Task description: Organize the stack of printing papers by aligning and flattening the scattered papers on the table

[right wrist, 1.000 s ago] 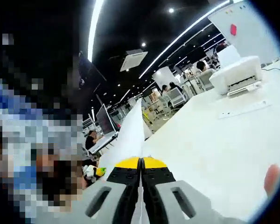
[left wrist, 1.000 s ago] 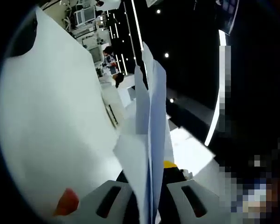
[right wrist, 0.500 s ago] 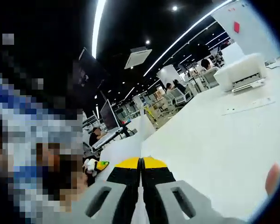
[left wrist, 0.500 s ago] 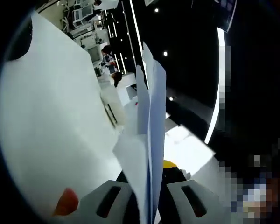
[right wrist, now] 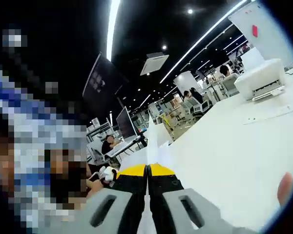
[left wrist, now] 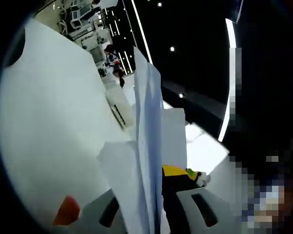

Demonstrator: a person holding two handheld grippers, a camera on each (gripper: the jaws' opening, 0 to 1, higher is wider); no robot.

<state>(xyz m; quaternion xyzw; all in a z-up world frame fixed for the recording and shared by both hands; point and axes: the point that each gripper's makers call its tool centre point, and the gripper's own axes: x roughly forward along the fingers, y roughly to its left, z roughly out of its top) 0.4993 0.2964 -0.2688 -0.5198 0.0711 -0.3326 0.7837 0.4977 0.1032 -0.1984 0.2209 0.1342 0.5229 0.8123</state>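
A stack of white printing papers [left wrist: 145, 131] stands edge-on in the left gripper view, rising from between the jaws. My left gripper [left wrist: 152, 174] is shut on its lower part, and the sheets hide the left jaw's tip. In the right gripper view my right gripper [right wrist: 147, 168] has its yellow-tipped jaws pressed together on a thin white paper edge [right wrist: 153, 149] that pokes out just above them. The white table [right wrist: 224, 151] lies to the right of that gripper, and the table [left wrist: 53, 136] also spreads to the left of the held stack.
A white printer [right wrist: 261, 81] and a flat white power strip [right wrist: 266, 114] sit far off on the table. A fingertip [right wrist: 284, 187] shows at the right edge. An orange-red patch [left wrist: 64, 210] lies low left. Desks, monitors and seated people fill the background.
In the left gripper view the stack has leaned left and another sheet shows behind it. In the right gripper view the paper above the jaws has shrunk to a short edge.
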